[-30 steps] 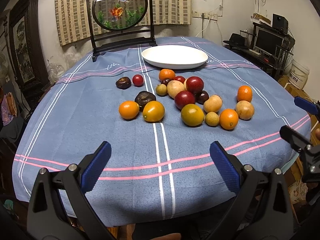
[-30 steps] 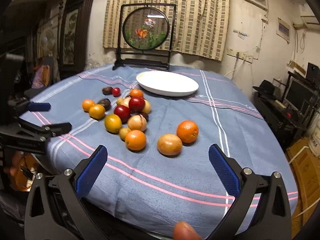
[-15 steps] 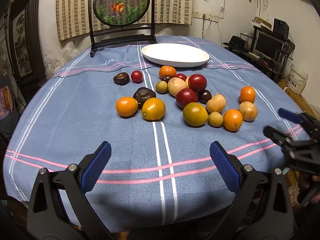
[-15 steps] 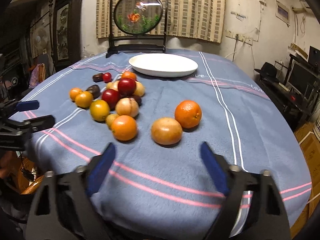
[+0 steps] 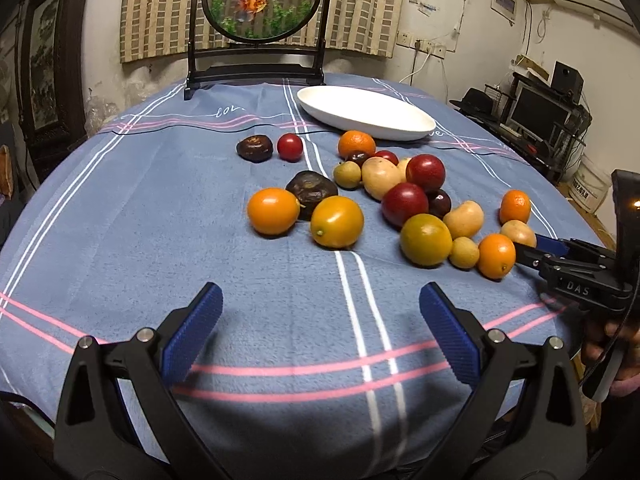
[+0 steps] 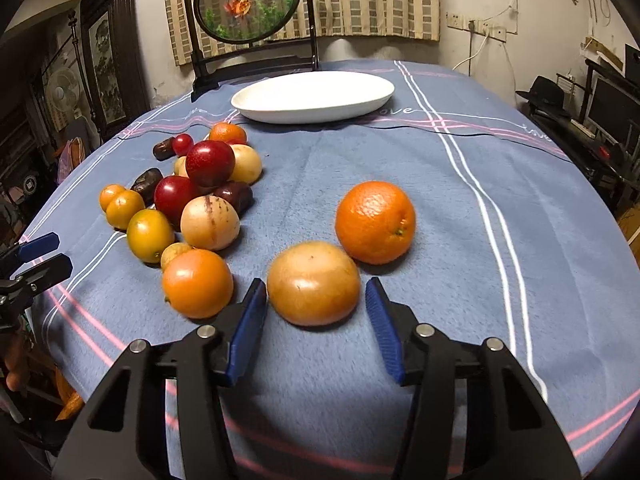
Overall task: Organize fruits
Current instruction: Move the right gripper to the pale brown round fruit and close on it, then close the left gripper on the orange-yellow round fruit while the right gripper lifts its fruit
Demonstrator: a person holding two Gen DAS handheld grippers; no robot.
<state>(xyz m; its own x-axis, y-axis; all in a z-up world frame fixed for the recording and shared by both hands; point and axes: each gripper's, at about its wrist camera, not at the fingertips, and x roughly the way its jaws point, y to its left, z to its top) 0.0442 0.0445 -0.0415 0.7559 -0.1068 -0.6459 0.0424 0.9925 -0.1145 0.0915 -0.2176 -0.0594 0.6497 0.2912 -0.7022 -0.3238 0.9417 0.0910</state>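
Observation:
Several fruits lie on the blue tablecloth in front of an empty white oval plate [image 5: 366,114], which also shows in the right wrist view [image 6: 314,96]. My right gripper [image 6: 316,316] is open, its blue pads on either side of a tan round fruit [image 6: 314,282] without touching it. An orange [image 6: 375,222] lies just beyond it and another orange fruit [image 6: 197,283] to its left. My left gripper [image 5: 320,328] is open and empty, low over the cloth, short of a yellow-orange fruit [image 5: 337,222]. The right gripper also shows at the right edge of the left wrist view [image 5: 528,250].
A round fish picture on a black stand [image 5: 260,20] stands at the table's far edge behind the plate. The main fruit cluster [image 6: 200,188] lies left of my right gripper. A desk with a monitor [image 5: 540,112] stands to the right of the table.
Both grippers moved forward and lower over the table. My right gripper narrowed its opening and now brackets the tan fruit. My left gripper stayed wide open.

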